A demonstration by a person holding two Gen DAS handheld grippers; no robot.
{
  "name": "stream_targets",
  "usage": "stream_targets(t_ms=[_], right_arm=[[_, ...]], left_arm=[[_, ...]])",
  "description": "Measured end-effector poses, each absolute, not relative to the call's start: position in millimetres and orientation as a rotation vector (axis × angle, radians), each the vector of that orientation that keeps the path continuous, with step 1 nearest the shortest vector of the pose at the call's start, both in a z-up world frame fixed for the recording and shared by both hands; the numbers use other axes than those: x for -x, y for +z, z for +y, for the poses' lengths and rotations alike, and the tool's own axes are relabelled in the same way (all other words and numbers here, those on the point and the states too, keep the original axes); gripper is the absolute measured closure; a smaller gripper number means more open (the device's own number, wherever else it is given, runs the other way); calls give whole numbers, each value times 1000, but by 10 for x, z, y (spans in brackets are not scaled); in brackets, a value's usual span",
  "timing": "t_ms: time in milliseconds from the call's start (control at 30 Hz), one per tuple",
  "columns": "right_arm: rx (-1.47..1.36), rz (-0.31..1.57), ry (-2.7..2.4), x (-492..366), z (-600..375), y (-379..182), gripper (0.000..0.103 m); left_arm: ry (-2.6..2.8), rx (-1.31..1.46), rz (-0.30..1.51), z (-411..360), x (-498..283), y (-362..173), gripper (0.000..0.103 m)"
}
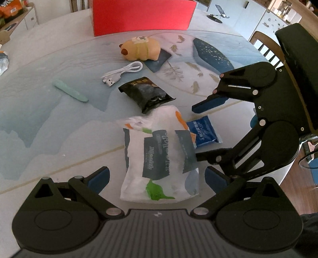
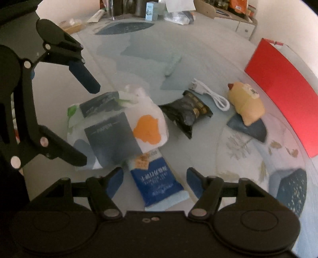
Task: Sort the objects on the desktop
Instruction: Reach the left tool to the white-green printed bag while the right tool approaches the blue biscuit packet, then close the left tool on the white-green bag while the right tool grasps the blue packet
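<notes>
The left gripper (image 1: pixel 157 178) hangs over the table (image 1: pixel 39 123) with its fingers (image 1: pixel 99 178) spread wide, one on each side of the white tissue pack (image 1: pixel 159 158). The pack lies flat between them with a gap on either side, its long side running toward 12 o'clock. The right gripper (image 2: pixel 155 180) also has its fingers (image 2: pixel 194 180) wide apart, and the blue wet-wipe packet (image 2: pixel 157 180) lies in the space between them, untouched as far as the blurred view shows.

In the left wrist view that blue packet sits just at 3 o'clock of the tissue pack, partly tucked against it. At 12 o'clock of the tissue pack lies the black snack pouch (image 1: pixel 147 94), its lower corner touching or overlapping the pack's top edge. Further toward 12 o'clock come the coiled white USB cable (image 1: pixel 123 72) and the yellow plush toy (image 1: pixel 141 48), which rests partly on a dark blue card (image 1: pixel 159 59). A mint-green pen-like stick (image 1: pixel 69 90) lies well apart at 10 o'clock. A red box (image 1: pixel 142 15) stands at the far edge.
</notes>
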State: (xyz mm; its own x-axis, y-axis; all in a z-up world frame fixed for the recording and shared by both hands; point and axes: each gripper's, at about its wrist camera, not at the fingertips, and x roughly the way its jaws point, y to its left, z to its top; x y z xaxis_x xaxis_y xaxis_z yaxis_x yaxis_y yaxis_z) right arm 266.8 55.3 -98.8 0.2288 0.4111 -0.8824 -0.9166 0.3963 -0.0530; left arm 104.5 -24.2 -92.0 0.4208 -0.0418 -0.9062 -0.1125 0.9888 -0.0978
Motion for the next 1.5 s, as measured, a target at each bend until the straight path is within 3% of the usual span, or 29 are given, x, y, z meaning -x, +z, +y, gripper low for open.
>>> stream_targets(t_ms=[233, 267, 333, 533, 800, 1100, 1267, 1500], right_arm=[[584, 963, 1007, -2763, 525, -1018, 37], [573, 965, 1003, -2772, 519, -1017, 40], [557, 960, 981, -2781, 493, -994, 55], [514, 976, 891, -2835, 362, -977, 64], [426, 1028, 636, -3098, 39, -1008, 64], [397, 1032, 604, -3052, 35, -1003, 50], [356, 1034, 575, -3090, 21, -1014, 49], [304, 1043, 558, -3127, -26, -1033, 51]], left_arm=[[51, 168, 1142, -221, -1112, -962, 1], [52, 170, 1144, -225, -1121, -973, 1], [52, 172, 1146, -230, -1138, -992, 1], [58, 172, 1147, -243, -1189, -1035, 1], [69, 160, 1139, -292, -1235, -1070, 1], [95, 137, 1140, -357, -1300, -1154, 1], [124, 138, 1129, -341, -1311, -1147, 2], [138, 111, 1116, -379, -1313, -1119, 15]])
